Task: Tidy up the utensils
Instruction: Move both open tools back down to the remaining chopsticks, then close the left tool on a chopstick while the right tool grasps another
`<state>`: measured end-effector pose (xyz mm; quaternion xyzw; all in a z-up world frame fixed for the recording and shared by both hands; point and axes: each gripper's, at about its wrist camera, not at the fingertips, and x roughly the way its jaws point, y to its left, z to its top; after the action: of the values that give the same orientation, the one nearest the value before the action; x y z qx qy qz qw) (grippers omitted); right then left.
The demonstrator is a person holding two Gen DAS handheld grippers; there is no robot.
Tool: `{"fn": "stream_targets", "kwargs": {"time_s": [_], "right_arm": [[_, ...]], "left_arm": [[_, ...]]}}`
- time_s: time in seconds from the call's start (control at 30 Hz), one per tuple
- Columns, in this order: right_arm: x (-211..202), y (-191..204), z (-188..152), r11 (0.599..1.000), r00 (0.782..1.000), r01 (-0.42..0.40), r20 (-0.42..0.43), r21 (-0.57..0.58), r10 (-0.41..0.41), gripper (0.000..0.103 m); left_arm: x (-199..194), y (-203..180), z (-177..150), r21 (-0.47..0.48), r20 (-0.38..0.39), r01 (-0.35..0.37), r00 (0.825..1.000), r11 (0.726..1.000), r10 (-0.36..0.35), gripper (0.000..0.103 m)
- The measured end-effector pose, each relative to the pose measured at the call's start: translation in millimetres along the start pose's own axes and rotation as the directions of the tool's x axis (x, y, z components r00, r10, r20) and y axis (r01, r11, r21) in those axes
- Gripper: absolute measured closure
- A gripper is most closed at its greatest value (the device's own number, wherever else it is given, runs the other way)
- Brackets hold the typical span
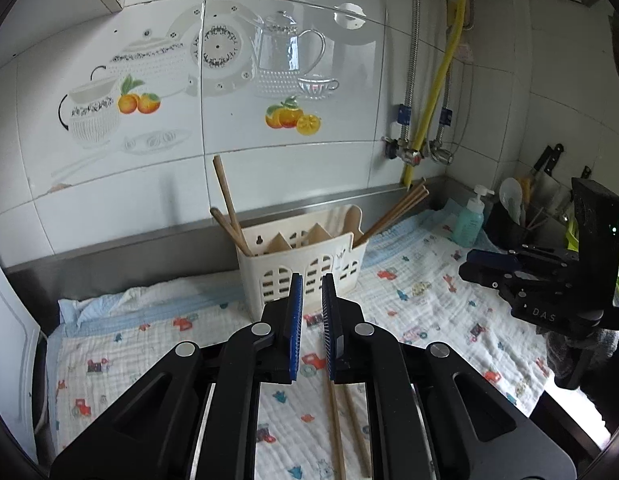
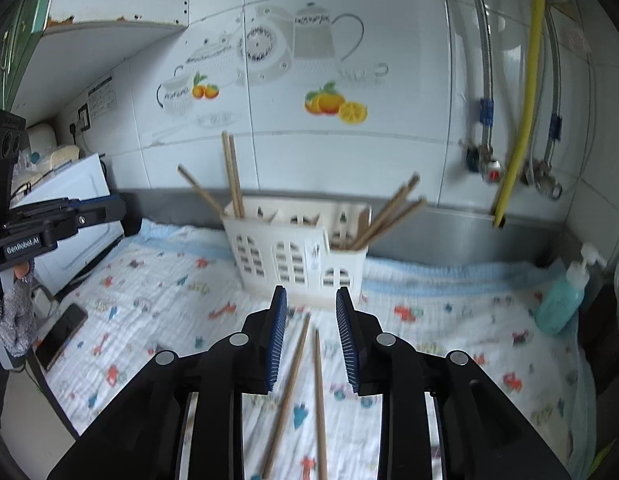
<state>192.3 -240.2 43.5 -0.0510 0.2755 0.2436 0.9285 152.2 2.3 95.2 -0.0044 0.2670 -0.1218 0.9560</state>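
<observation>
Two chopsticks (image 2: 305, 380) lie loose on the desk's cloth (image 2: 449, 340); others already stand in the holder (image 2: 297, 252). Left gripper (image 1: 311, 320) narrowly parted, right gripper (image 2: 311, 336) wider, both empty.

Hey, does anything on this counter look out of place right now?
Yes. Two loose chopsticks lie flat on the printed cloth in front of the white utensil caddy, while the other chopsticks stand inside it. Both grippers' jaws are open and empty.
</observation>
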Motion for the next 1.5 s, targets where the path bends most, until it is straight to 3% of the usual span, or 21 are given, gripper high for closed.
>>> {"fn": "stream_targets", "kwargs": {"time_s": [0.07, 0.13, 0.37, 0.6, 1.03, 1.5], "right_arm": [[0, 3, -18, 1.0, 1.0, 0.003, -0.021, -0.002, -0.004, 0.077], [2, 4, -37, 1.0, 0.999, 0.003, -0.05, 0.005, -0.003, 0.077], [10, 3, -95, 1.0, 0.989, 0.025, -0.143, 0.016, -0.022, 0.077], [23, 6, -127, 1.0, 0.979, 0.016, -0.205, 0.023, -0.011, 0.077], [48, -2, -140, 0.999, 0.967, 0.032, -0.253, 0.038, -0.021, 0.079], [63, -9, -148, 0.998, 0.956, 0.054, -0.289, 0.041, -0.04, 0.086]], "left_arm": [[-1, 0, -15, -0.017, -0.015, 0.013, 1.0, 1.0, -0.013, 0.092], [0, 0, -30, -0.024, -0.035, 0.01, 0.999, 1.0, -0.011, 0.083], [8, 4, -79, -0.085, -0.114, 0.018, 0.993, 0.996, -0.027, 0.083], [15, 5, -113, -0.117, -0.173, 0.003, 0.985, 0.993, -0.024, 0.083], [24, 8, -151, -0.166, -0.245, -0.002, 0.969, 0.986, -0.039, 0.083], [40, -5, -165, -0.162, -0.3, 0.024, 0.951, 0.987, -0.073, 0.083]]}}
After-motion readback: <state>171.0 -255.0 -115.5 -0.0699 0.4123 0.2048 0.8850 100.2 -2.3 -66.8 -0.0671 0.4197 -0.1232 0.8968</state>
